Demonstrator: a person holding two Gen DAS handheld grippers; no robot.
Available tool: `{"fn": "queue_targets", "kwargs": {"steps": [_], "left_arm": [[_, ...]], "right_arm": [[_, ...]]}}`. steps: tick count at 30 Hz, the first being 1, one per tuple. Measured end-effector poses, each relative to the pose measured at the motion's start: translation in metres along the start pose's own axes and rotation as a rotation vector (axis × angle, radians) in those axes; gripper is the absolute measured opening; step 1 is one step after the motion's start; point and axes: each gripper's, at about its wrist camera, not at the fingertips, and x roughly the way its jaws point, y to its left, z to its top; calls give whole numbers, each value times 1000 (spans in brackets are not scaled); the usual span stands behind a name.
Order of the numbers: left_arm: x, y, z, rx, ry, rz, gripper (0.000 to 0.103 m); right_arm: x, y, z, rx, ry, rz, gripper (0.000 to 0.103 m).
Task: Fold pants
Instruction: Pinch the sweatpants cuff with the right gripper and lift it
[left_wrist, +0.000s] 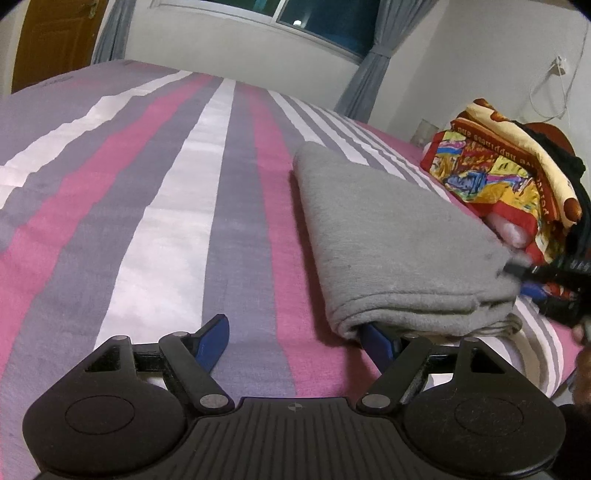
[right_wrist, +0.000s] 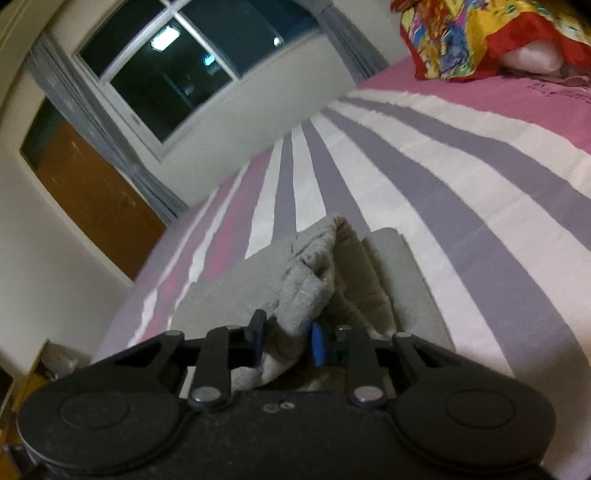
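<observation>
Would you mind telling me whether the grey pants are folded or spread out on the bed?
Folded: the grey pants lie as a compact stack with layered edges at the near end, and the right claw pinches a bunched layer.

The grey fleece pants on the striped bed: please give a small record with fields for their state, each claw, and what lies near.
item: grey fleece pants, folded into a thick stack
surface: pink, grey and white striped bedsheet
left claw: open; one blue finger tucked under the stack's near edge, the other on bare sheet
right claw: shut on a bunched fold of the pants
nearby: colourful printed bundle beyond the pants
</observation>
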Motion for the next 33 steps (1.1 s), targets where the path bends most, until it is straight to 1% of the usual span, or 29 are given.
{"fn": "queue_targets", "kwargs": {"steps": [1,2,3,4,5,6,7,9,10,13,15,16,17,18,19,20,21,22,24,26,27,29,31,33], "left_arm": [[1,0,0,-1,1,2,78],[0,0,0,-2,1,2,78],[0,0,0,-3,0,1,78],[0,0,-1,-2,-1,0,78],[0,0,0,-2,-1,0,78],[1,0,0,-2,-1,0,78],[1,0,0,-3,-2,1,78],[1,-1,0,-6,-4,3,78],[1,-1,-1,-5,-7,4,78],[-3,-2,-2,4,-16,-11,78],[-5,-1,-2,4,-18,-18,78],[-5,-2,-2,2,-18,-18,78],[-5,-2,-1,2,-19,-21,78],[-5,-2,-1,1,-18,-27,78],[-4,-4,0,1,-15,-47,78],[-4,-8,0,15,-16,-68,78],[-4,-14,-1,46,-18,-75,78],[-3,-17,-2,65,-18,-64,78],[6,-22,-1,82,-2,-52,78],[13,-24,4,108,-11,-27,78],[15,-24,6,101,-13,-18,78],[17,-18,11,81,-29,-14,78],[18,-14,9,73,-26,-25,78],[19,-13,5,80,-36,-27,78]], "right_arm": [[6,-5,-3,19,36,-20,31],[7,-13,-4,72,55,-1,31],[1,-19,-5,120,34,23,36],[-9,-22,-4,145,4,27,57],[-19,-23,-4,167,-35,22,74],[-28,-25,-6,189,-66,19,97],[-31,-27,-7,200,-64,21,94],[-24,-33,-8,228,2,33,90],[-18,-36,-8,249,27,39,90],[-2,-33,-8,257,78,2,89],[8,-23,-3,234,109,-26,90],[12,-18,-1,212,122,-34,87],[16,-13,0,186,132,-31,81],[19,-9,-2,169,153,-21,59],[24,-6,-2,156,175,-25,45],[27,0,-2,128,178,-38,44],[26,5,-1,97,167,-41,43],[23,10,0,74,150,-36,41],[14,19,2,39,112,-4,39],[7,26,7,11,91,18,39],[3,29,10,4,74,33,38],[-8,36,19,2,22,73,37],[-24,46,29,-32,-35,121,37],[-43,51,37,-77,-120,178,36]]}}
